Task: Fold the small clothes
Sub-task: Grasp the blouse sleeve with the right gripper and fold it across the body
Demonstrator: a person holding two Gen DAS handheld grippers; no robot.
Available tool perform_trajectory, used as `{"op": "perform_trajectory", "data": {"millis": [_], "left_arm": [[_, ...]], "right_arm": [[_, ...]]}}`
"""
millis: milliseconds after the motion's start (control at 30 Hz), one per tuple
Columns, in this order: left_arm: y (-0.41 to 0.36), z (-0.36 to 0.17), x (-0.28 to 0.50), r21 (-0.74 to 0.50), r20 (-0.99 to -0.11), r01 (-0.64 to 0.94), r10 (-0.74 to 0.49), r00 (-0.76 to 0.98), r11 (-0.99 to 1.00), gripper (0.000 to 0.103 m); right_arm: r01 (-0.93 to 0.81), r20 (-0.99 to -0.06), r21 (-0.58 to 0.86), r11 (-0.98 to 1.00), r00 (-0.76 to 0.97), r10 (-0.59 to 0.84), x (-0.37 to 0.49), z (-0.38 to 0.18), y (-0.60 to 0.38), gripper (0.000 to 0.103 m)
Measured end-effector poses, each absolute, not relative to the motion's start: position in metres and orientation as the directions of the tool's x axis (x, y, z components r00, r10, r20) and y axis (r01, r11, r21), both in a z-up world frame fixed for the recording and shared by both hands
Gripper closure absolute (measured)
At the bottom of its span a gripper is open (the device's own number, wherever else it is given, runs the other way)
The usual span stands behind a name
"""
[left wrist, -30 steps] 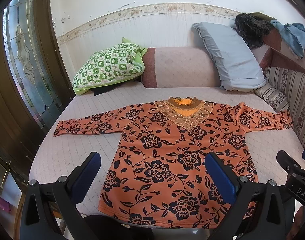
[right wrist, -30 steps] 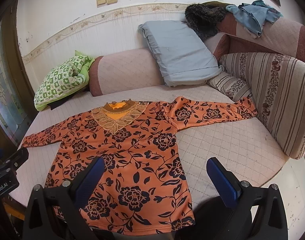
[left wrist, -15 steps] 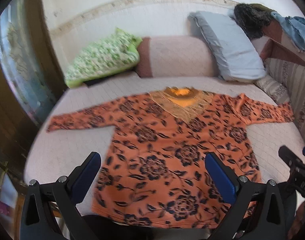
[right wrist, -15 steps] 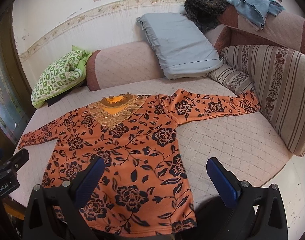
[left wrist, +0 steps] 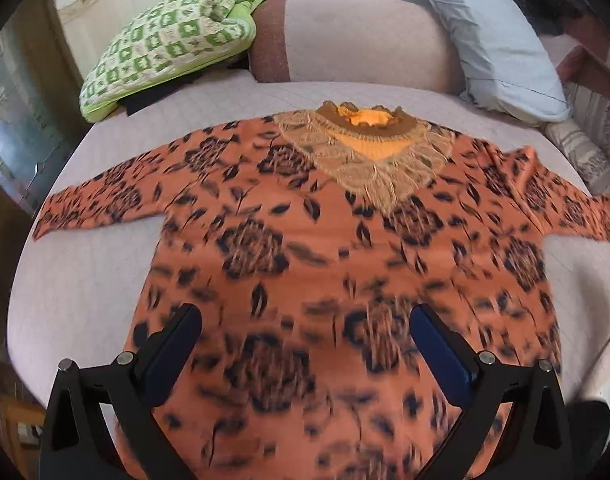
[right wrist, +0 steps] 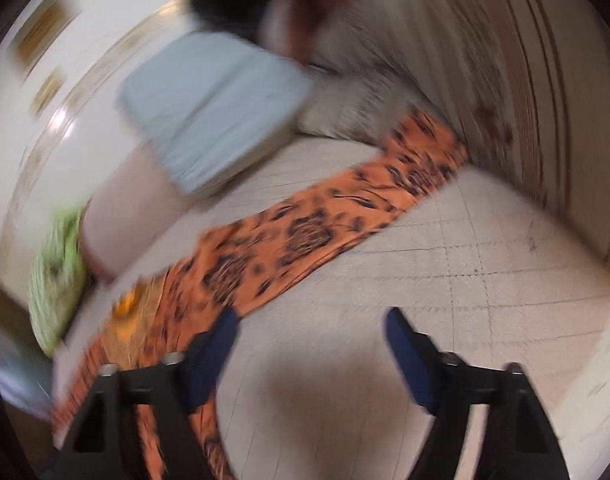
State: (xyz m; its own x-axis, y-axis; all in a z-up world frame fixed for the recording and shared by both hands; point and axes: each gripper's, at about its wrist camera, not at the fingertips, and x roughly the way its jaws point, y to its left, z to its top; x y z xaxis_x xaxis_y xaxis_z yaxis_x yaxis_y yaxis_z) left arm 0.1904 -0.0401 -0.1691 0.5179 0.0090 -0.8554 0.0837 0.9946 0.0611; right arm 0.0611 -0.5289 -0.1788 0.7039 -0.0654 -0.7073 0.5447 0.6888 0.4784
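right wrist view: right gripper (right wrist: 311, 326), just narrowing, holds nothing.

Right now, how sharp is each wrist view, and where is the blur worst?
Left wrist: pillows and collar fairly sharp, orange floral top smeared toward its hem. Right wrist: heavy motion blur and a tilted frame throughout; only the sleeve and right gripper read clearly, its jaws having just been closing, nothing between them.

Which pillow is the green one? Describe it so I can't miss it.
Look along the back of the bed, past the orange flowered top. The green pillow leans at the far left corner; unlike the plain pale blue pillow, it has a green-and-white checked pattern.
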Motion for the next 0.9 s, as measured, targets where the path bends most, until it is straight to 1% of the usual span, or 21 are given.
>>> {"op": "perform_trajectory", "data": {"millis": [67,233,333,400,467,500,533,567,600,700,733,800,900], "left_arm": [[-0.043,-0.177,0.211,0.044,-0.85,0.074,-0.001,0.527,0.996,0.0],[-0.052,-0.194,0.26,-0.014,-0.83,0.031,-0.029,0.557,0.999,0.0],[-0.062,-0.203,0.281,-0.025,-0.819,0.033,-0.039,0.572,0.999,0.0],[-0.067,-0.209,0.289,-0.013,-0.813,0.048,-0.038,0.581,0.999,0.0],[-0.069,-0.215,0.292,-0.001,-0.805,0.053,-0.032,0.592,0.999,0.0],[-0.07,-0.219,0.294,0.003,-0.809,0.056,-0.03,0.588,0.998,0.0],[-0.072,-0.223,0.297,0.009,-0.818,0.065,-0.03,0.574,0.998,0.0],[-0.073,-0.225,0.298,0.015,-0.825,0.073,-0.029,0.565,0.997,0.0],[-0.074,-0.228,0.299,0.026,-0.827,0.078,-0.022,0.561,0.997,0.0],[-0.072,-0.23,0.299,0.056,-0.823,0.083,-0.002,0.568,0.995,0.0],[-0.07,-0.229,0.299,0.054,-0.821,0.082,-0.002,0.571,0.995,0.0],[-0.065,-0.225,0.299,0.046,-0.813,0.07,-0.004,0.582,0.996,0.0],[-0.053,-0.215,0.298,0.04,-0.79,0.041,0.006,0.613,0.998,0.0]], "right_arm": [[0.565,-0.677,0.551,0.614,0.733,-0.067,0.071,-0.202,-0.571,0.032],[0.635,-0.663,0.631,0.445,0.74,-0.115,0.096,-0.243,-0.649,0.032],[0.707,-0.701,0.603,0.37,0.691,-0.178,0.108,-0.258,-0.687,0.032],[0.74,-0.711,0.592,0.32,0.666,-0.226,0.112,-0.263,-0.71,0.035],[0.753,-0.714,0.578,0.315,0.653,-0.253,0.118,-0.263,-0.723,0.036],[0.761,-0.718,0.561,0.326,0.643,-0.266,0.126,-0.262,-0.73,0.038],[0.769,-0.722,0.545,0.334,0.633,-0.279,0.132,-0.262,-0.734,0.04],[0.774,-0.724,0.53,0.348,0.626,-0.289,0.14,-0.262,-0.736,0.048],[0.778,-0.728,0.518,0.356,0.619,-0.293,0.146,-0.264,-0.738,0.062],[0.813,-0.756,0.434,0.389,0.563,-0.334,0.162,-0.267,-0.738,0.088],[0.809,-0.752,0.445,0.384,0.571,-0.329,0.163,-0.266,-0.737,0.092],[0.799,-0.732,0.47,0.374,0.59,-0.34,0.16,-0.258,-0.731,0.093],[0.756,-0.68,0.49,0.435,0.643,-0.352,0.16,-0.231,-0.714,0.093]]}}
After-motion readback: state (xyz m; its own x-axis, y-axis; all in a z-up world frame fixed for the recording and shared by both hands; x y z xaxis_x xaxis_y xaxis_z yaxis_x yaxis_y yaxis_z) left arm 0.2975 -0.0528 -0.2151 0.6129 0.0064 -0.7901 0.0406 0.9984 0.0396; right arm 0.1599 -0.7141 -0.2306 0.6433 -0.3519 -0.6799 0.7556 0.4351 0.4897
